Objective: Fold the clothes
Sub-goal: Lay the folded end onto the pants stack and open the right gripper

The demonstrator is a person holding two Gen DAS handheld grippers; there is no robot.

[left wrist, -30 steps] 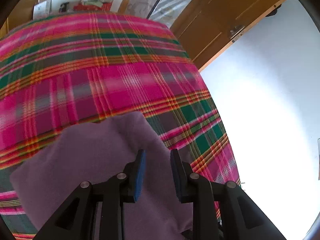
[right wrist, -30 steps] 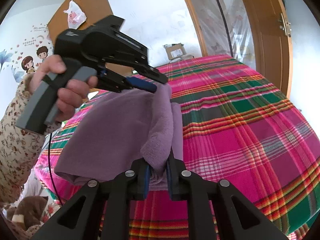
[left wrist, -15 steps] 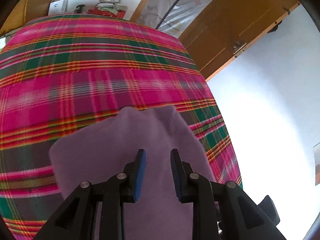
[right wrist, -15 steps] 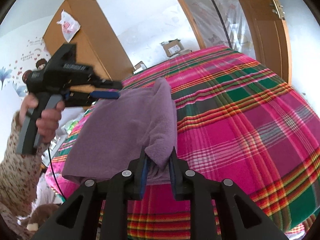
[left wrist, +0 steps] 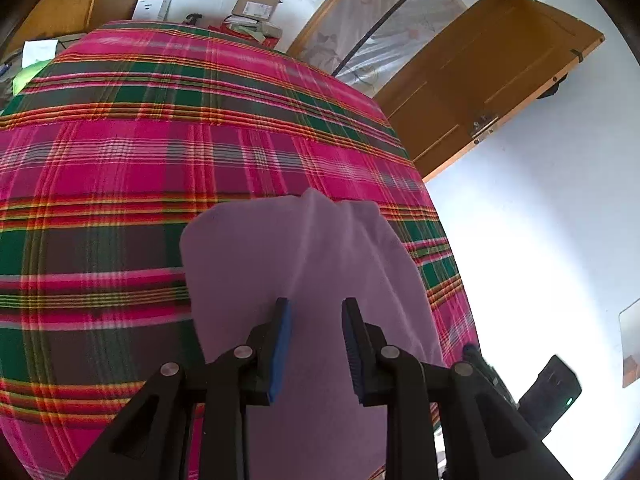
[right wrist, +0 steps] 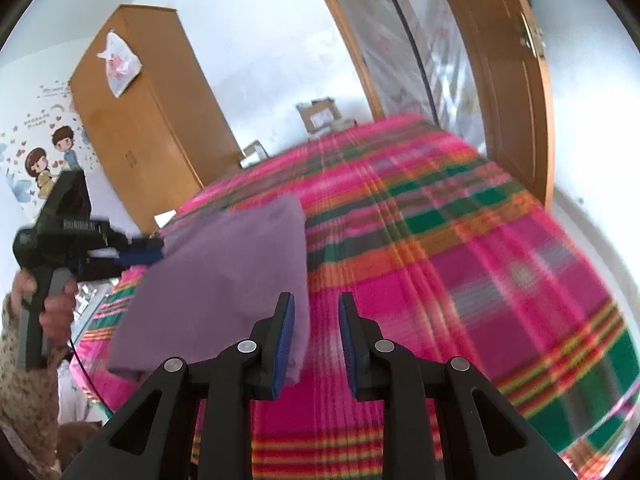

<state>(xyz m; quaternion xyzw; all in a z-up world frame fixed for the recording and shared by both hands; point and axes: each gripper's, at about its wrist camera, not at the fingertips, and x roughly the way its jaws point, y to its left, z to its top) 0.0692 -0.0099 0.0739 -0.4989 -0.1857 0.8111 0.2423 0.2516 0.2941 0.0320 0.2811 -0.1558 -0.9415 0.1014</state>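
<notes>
- Purple fleece garment, soft and folded over, lies on the bed's pink, green and orange plaid cover, near the bed's edge that faces the white floor.
- Seen from my right wrist, the same purple fleece makes a flat slab, with its near edge hanging just left of my right fingers.
- My right fingers stand apart, blue pads facing each other. Only plaid cover shows in the gap. The left pad sits just beside the fleece edge; I cannot tell whether it touches. I hold nothing there.
- My left fingers are also partly apart, hovering over the middle of the fleece. Purple cloth fills the view between the pads, yet it lies below them and is not pinched.
- From the right wrist I see my left hand gripping the grey handle, floral sleeve below it, its blue tips at the fleece's far left corner.
- An orange wooden wardrobe stands behind the bed, and a wooden door is open.
</notes>
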